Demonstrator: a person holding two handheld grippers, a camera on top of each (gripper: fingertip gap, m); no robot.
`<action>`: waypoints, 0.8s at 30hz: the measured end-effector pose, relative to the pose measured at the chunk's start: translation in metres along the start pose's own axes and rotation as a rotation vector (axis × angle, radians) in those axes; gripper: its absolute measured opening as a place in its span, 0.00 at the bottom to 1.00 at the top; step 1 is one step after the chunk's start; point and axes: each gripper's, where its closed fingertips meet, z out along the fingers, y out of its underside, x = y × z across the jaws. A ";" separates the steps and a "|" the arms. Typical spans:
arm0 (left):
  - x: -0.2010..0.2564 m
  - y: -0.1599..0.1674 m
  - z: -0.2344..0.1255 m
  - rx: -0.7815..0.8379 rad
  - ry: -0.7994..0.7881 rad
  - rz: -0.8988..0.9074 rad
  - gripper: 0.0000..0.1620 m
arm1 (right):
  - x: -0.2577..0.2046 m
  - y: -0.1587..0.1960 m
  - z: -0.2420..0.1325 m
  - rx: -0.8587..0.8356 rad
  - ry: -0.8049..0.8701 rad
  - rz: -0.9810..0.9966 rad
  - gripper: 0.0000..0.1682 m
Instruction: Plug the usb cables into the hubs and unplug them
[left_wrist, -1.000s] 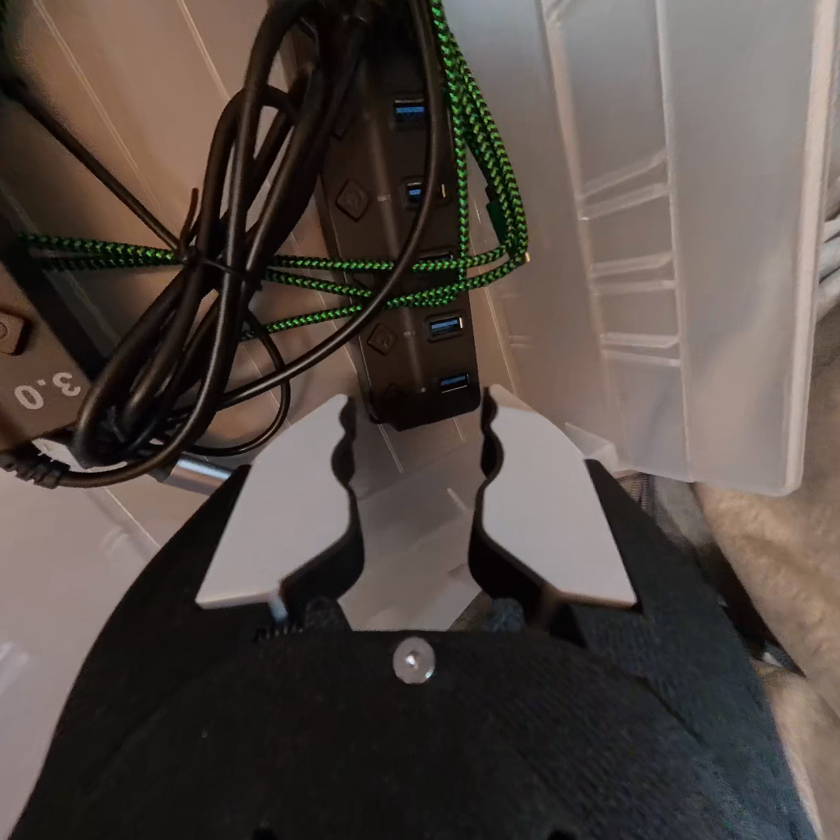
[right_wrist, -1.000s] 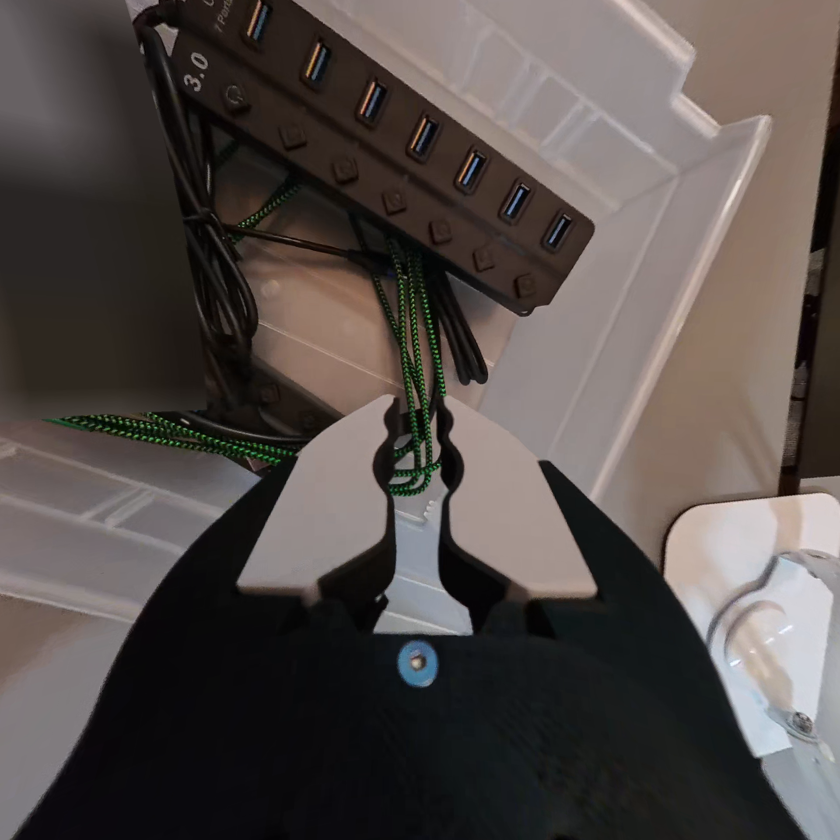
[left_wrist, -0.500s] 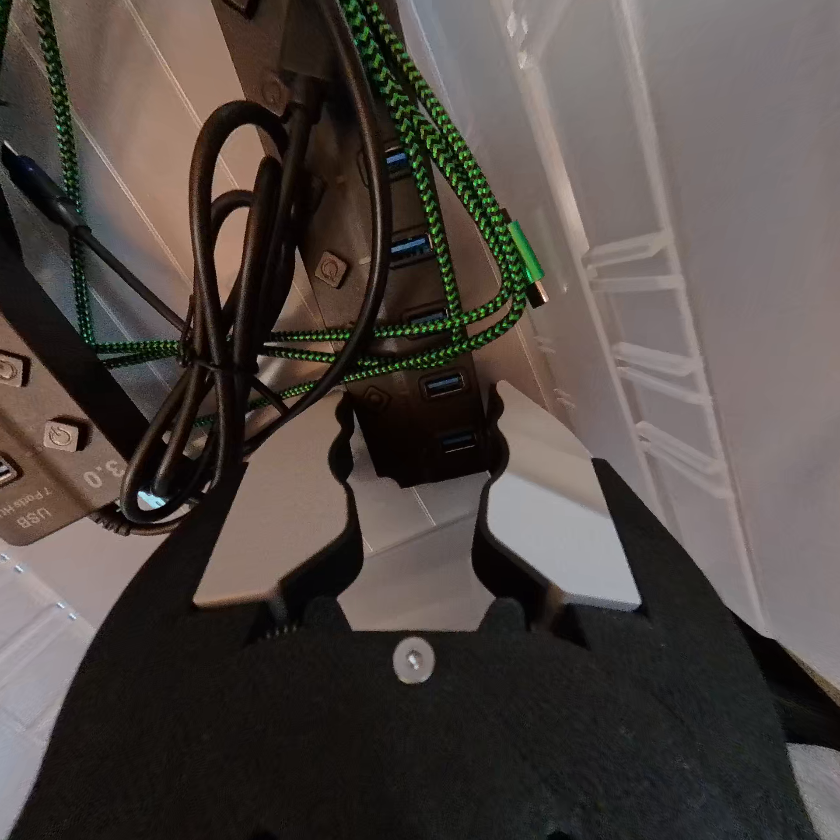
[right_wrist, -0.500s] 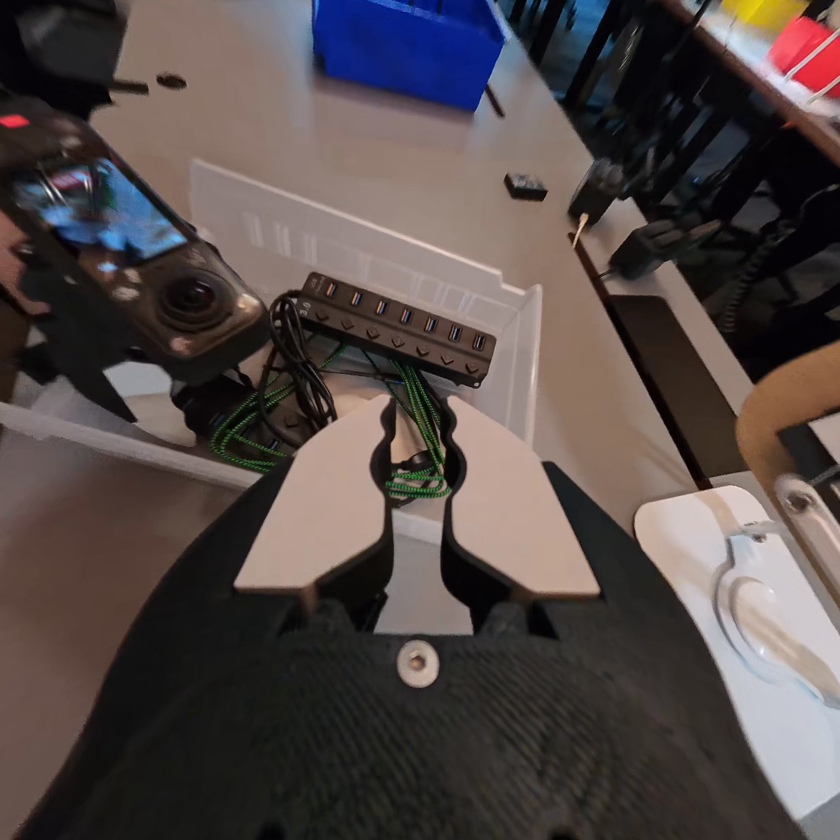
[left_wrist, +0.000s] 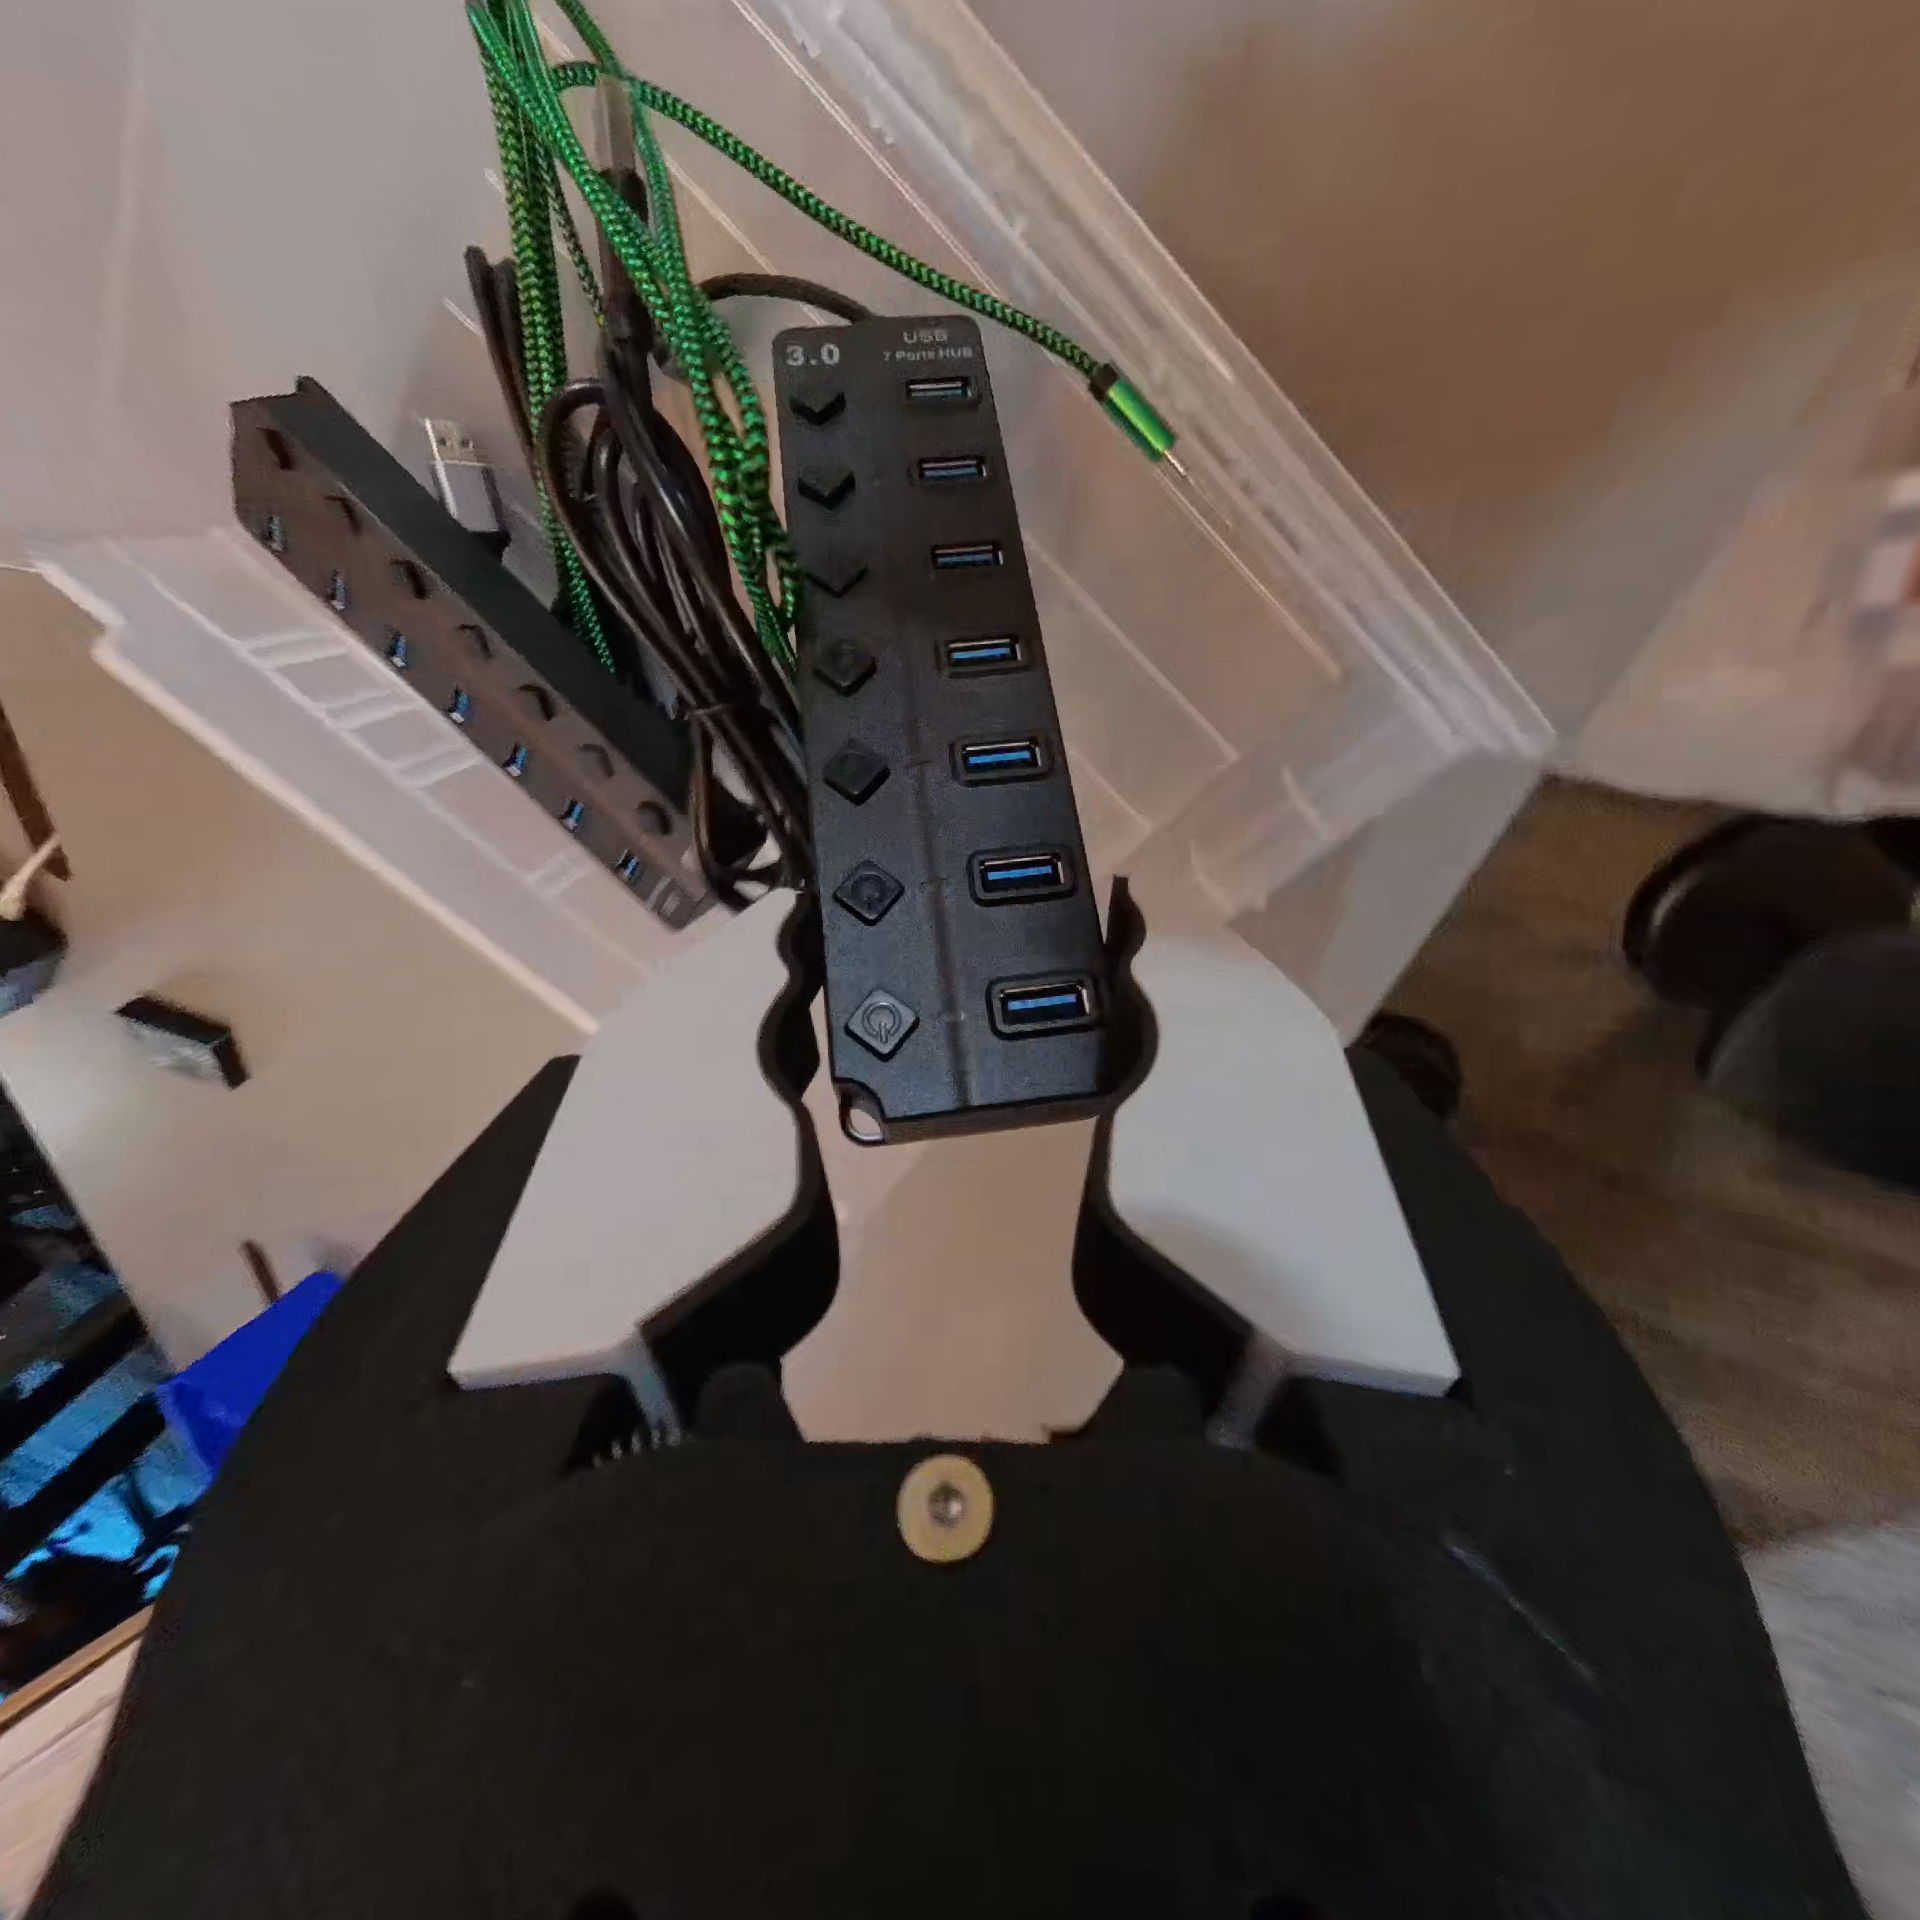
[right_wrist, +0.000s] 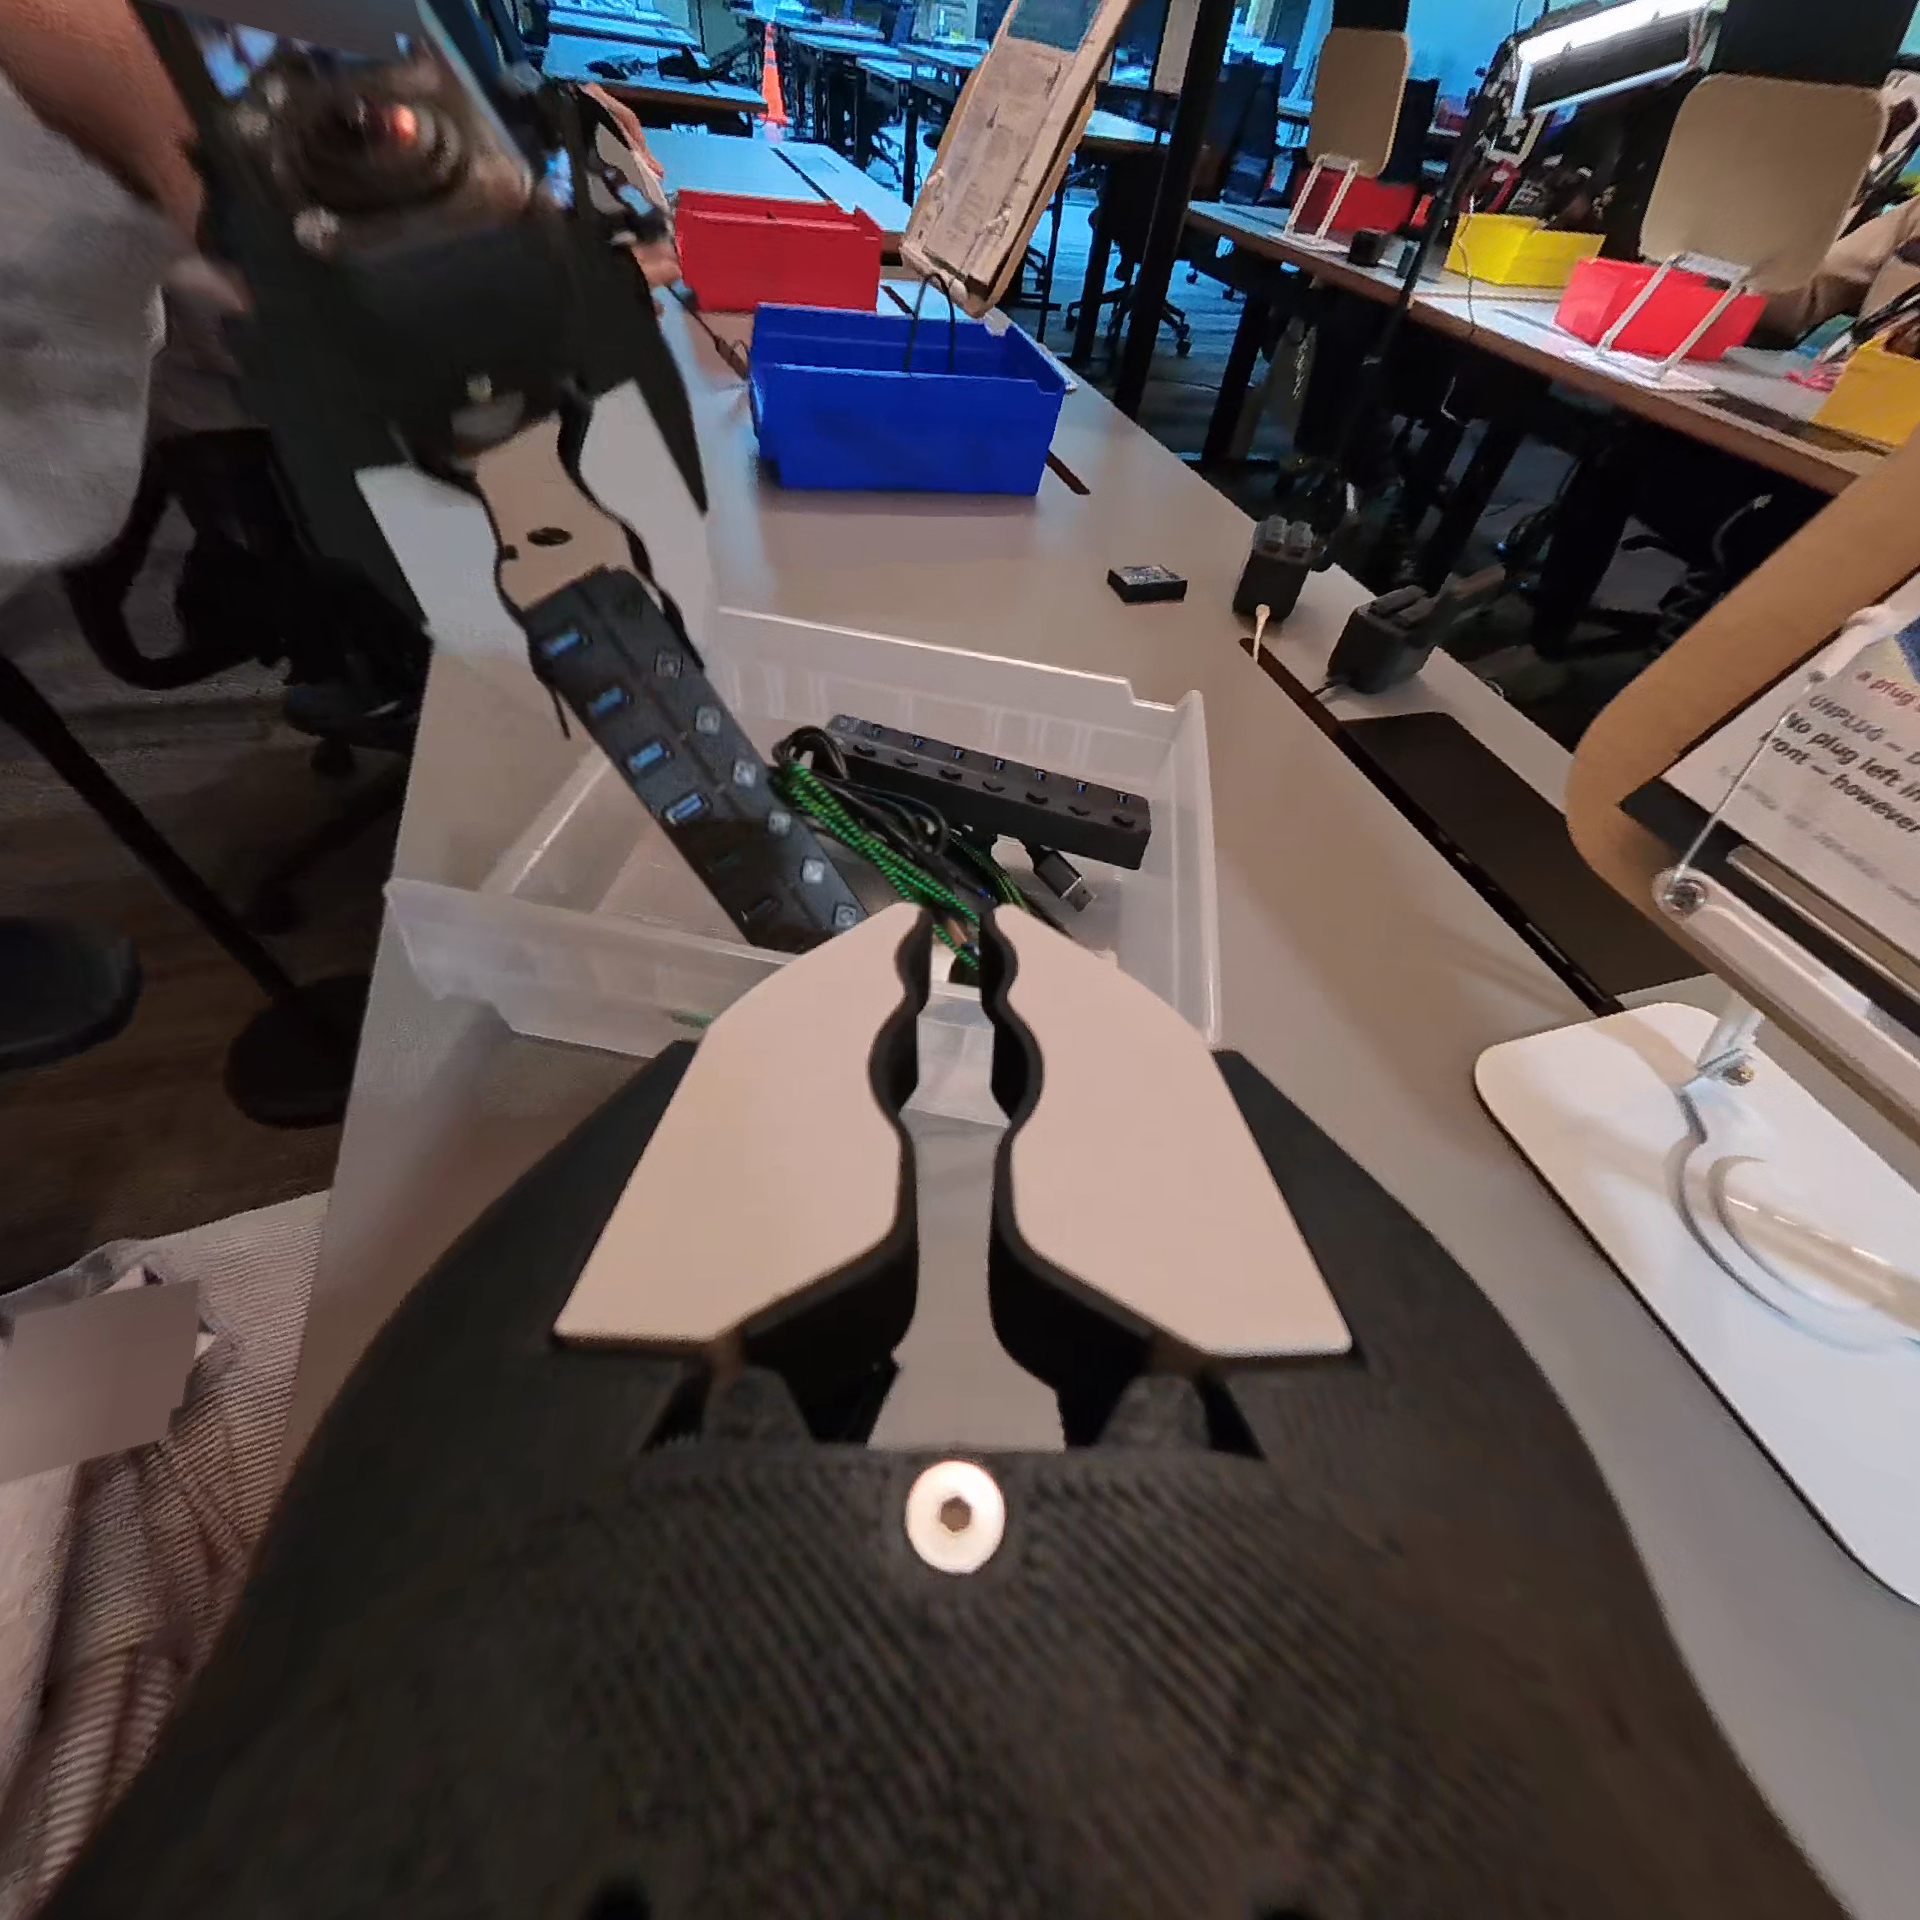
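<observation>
One hub (right_wrist: 997, 795) in bin (right_wrist: 1195, 821), cables (right_wrist: 883, 831) left; other hub (left_wrist: 940, 727) between left jaws.

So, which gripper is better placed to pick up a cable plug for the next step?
Probably the right gripper. It holds nothing, jaws nearly shut, and hovers over the clear bin facing the loose grey USB plug. The left gripper is busy holding the black hub.

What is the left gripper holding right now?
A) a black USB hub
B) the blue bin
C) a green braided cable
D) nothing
A: the left gripper has its jaws closed on the near end of the black USB hub, lifted above the clear bin.
</observation>
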 end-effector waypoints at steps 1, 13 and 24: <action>-0.002 -0.001 -0.014 -0.024 0.014 0.020 0.36 | -0.002 -0.003 -0.003 0.015 -0.001 -0.002 0.05; -0.020 -0.008 -0.182 -0.266 -0.130 0.094 0.36 | -0.051 -0.049 0.005 0.180 -0.124 -0.113 0.21; -0.048 -0.017 -0.265 -0.277 -0.415 0.126 0.36 | -0.058 -0.129 0.024 0.375 -0.220 -0.013 0.38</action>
